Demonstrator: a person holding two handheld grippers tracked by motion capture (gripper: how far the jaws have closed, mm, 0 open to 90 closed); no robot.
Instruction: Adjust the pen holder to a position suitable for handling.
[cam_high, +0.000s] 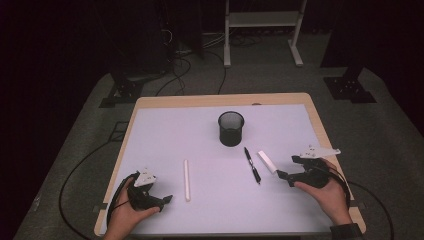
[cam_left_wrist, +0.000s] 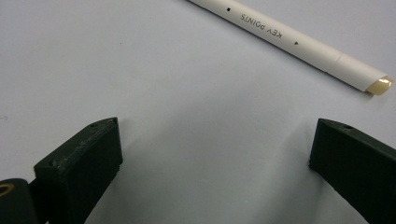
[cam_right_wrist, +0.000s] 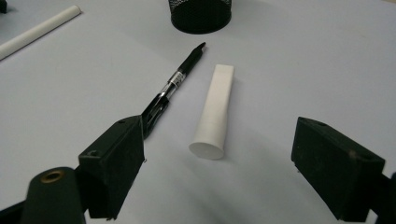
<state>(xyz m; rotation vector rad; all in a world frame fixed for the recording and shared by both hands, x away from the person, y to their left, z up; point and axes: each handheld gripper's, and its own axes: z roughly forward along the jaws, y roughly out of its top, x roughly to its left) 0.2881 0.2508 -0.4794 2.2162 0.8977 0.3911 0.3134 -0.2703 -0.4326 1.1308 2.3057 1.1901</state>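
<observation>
High view first: a pale mat over the wooden table (cam_high: 320, 130), with a black mesh cup (cam_high: 231, 128) standing upright toward the far side. Nearer, a black pen (cam_high: 252, 165) and a short white tube (cam_high: 267, 162) lie just beside each other; a long white stick (cam_high: 187, 180) lies well apart to their left. Both grippers sit low near the front edge, holding nothing. The right gripper (cam_right_wrist: 217, 161) has its jaws spread wide, the tube's flat round end right between them, so that looks like the likely first pick. Best to close across the tube's sides, squarely, keeping clear of the pen's glossy barrel beside it. The left gripper (cam_left_wrist: 215, 156) is also wide, with the printed, matte stick just ahead of its jaws. Smooth round bodies all; any of them might roll if nudged.
</observation>
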